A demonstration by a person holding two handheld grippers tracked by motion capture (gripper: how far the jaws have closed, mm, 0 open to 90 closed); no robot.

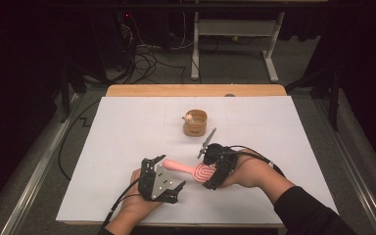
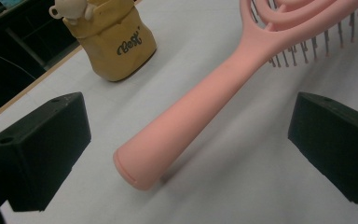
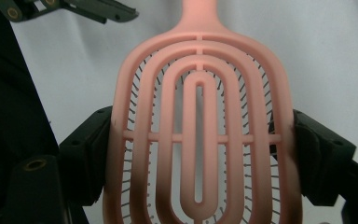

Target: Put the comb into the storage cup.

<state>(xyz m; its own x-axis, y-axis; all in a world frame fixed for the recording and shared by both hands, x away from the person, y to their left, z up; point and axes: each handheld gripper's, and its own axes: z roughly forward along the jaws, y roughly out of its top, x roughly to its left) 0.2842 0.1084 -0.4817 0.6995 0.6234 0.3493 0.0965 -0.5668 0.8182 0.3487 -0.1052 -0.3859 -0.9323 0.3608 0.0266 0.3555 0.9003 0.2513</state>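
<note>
A pink vented hairbrush (image 1: 190, 170) lies low over the white table (image 1: 127, 132), handle pointing left. My right gripper (image 1: 209, 172) is shut on the brush's head (image 3: 198, 140); its black jaws press both side edges, and the bristles face down. My left gripper (image 1: 154, 161) stands open, one jaw on each side of the handle's end (image 2: 168, 144) with clear gaps, touching nothing. The handle's tip rests near the table surface between those jaws.
A tan cup (image 1: 195, 123) marked "Best", with a small cream bear figure (image 2: 72, 9) on its rim, stands beyond the brush near the table's middle. The wooden far edge (image 1: 196, 90) borders dark floor with cables. A hand and dark sleeve (image 1: 303, 210) come in at bottom right.
</note>
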